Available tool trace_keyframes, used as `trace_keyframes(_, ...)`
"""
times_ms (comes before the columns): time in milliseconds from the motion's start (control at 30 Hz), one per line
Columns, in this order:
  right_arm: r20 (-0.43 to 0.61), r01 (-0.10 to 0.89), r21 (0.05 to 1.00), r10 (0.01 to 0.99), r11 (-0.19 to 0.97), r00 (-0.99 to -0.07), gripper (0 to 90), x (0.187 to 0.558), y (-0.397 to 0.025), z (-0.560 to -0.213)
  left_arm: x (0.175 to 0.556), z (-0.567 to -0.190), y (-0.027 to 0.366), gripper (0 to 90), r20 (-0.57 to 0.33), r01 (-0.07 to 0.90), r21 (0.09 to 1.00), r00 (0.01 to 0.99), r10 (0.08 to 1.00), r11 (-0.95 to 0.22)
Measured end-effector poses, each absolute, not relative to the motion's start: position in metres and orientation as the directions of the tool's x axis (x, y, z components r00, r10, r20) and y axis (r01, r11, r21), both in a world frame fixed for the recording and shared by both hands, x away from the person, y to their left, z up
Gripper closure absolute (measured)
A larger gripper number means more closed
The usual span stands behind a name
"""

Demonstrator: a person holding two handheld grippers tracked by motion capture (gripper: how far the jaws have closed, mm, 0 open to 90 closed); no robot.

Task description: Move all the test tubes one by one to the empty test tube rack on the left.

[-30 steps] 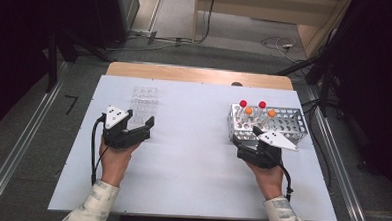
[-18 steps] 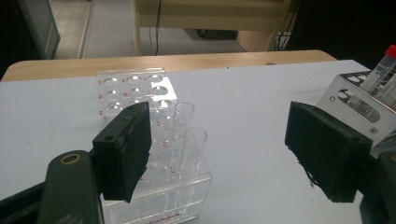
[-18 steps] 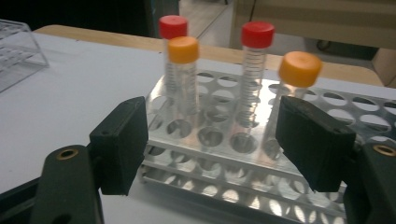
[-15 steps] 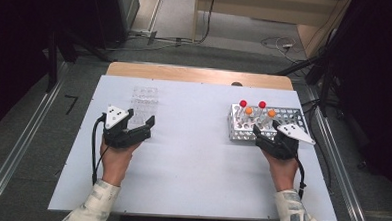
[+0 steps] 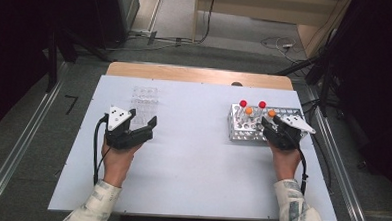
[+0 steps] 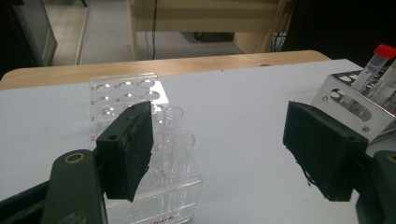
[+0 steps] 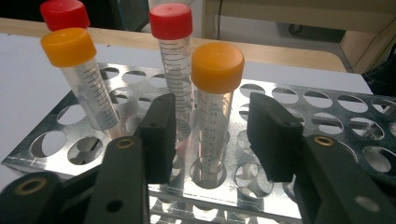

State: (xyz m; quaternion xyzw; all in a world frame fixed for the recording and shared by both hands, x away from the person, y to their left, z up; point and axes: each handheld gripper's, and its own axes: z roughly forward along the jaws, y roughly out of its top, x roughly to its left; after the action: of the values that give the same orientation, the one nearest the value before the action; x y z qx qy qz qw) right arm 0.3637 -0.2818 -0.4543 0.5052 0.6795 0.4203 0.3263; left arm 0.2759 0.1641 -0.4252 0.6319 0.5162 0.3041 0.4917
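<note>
Right gripper (image 7: 208, 140) stands with its jaws apart on either side of an orange-capped tube (image 7: 214, 100), not yet pinching it; a gap shows at each side. That tube sits upright in the metal rack (image 7: 336, 107), in a hole near the rack's near edge, directly ahead of the gripper. Behind it stands a red-capped tube (image 7: 172, 56), and off to the gripper's left another orange-capped one (image 7: 79, 74) with a second red cap behind.

Left gripper (image 6: 224, 154) is wide open and holds nothing; the clear plastic rack (image 6: 140, 140) stands just beside its left jaw, with empty holes and two open glass tubes in it.

I judge the work to be barely begun: all four capped tubes are still in the metal rack, and the grasp on the first is not yet made.

Printed graduation marks run down the tubes, with "14" legible on the near one. Small red markings edge the clear rack, too small to read.
</note>
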Motion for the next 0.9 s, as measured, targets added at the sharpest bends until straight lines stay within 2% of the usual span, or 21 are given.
trace_keyframes(333,-0.036,0.426,0.892,0.962,0.154,-0.272,70.4,0.369,-0.280,-0.456,0.276,-0.425,0.164,25.6,-0.124,0.353,0.935,0.282,0.951,0.017)
trace_keyframes(500,-0.036,0.421,0.894,0.962,0.152,-0.271,70.8,0.368,-0.281,-0.452,0.276,-0.425,0.164,25.6,-0.122,0.357,0.934,0.284,0.951,0.014)
trace_keyframes(900,-0.039,0.340,0.930,0.956,0.142,-0.291,70.9,0.352,-0.285,-0.417,0.277,-0.427,0.163,25.4,-0.123,0.371,0.928,0.291,0.949,0.006)
